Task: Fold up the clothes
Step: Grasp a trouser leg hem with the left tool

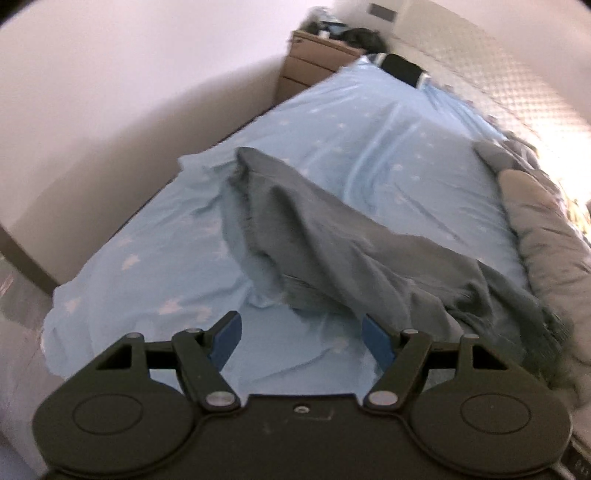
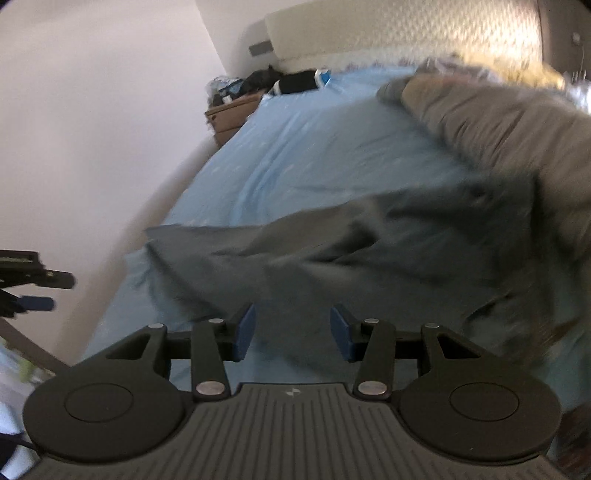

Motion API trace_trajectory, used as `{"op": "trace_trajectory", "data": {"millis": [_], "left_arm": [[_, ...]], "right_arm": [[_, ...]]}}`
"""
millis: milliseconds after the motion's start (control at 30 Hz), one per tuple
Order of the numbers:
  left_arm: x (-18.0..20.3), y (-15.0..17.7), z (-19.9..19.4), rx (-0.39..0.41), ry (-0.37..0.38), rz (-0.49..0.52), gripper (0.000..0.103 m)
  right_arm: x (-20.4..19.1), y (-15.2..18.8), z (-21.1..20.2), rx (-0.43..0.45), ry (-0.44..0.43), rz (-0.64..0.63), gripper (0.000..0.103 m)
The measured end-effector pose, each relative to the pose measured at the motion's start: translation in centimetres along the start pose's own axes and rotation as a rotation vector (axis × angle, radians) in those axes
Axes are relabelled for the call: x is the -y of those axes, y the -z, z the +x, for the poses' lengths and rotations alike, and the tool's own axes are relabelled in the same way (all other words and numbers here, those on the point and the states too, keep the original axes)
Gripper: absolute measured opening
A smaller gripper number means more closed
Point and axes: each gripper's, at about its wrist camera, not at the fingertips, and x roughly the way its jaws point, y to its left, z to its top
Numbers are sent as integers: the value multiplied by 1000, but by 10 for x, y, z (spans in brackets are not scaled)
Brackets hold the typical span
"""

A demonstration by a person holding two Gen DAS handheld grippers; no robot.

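A dark grey-blue garment [image 1: 332, 243] lies rumpled across a bed with a light blue star-print sheet [image 1: 369, 129]. My left gripper [image 1: 301, 338] hovers open just in front of the garment's near edge, nothing between its blue pads. In the right wrist view the same garment [image 2: 369, 251] spreads in front of my right gripper [image 2: 291, 332], which is open and empty above its near hem. The left gripper's fingers [image 2: 37, 302] show at the far left edge of that view. Both views are blurred.
A grey quilt [image 1: 546, 229] is bunched along the bed's right side. A wooden bedside cabinet [image 1: 314, 59] with clutter stands at the far corner by the white wall [image 1: 110, 92]. A black item [image 1: 402, 68] lies at the bed's head, below a padded headboard [image 2: 406, 33].
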Motion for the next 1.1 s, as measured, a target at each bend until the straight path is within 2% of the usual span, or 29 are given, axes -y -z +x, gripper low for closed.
{"op": "trace_trajectory", "data": {"millis": [133,267,367,567,667,800,933,1000,1067,1100], "left_arm": [[-18,-12,2,-17,-26,-90,69],[-38,-34,18,-33,5,-232,69],[-54,-55,39,-50,41,-351,69],[-86,-111,113,-103,137,-547,67],[-92,-140,156,-141,181,-567,65],[-90,-172,210,-200,223,-516,62],[-88,-183,255,-263,233,-456,46],[-90,-180,269,-294,244,-455,33],[-93,-175,276,-301,271,-472,9],[-94,-173,272,-289,279,-473,6]], "right_arm": [[-26,4,7,-39,-56,20,48],[-41,-1,8,-57,-67,5,49],[-48,-5,10,-73,-45,10,49],[-69,-11,18,-102,64,24,49],[-85,-13,26,-119,155,35,49],[-111,-7,29,-156,286,105,49],[-141,4,30,-219,334,108,49],[-150,5,29,-236,354,94,49],[-153,3,28,-241,382,102,49],[-153,2,30,-244,392,112,49]]}}
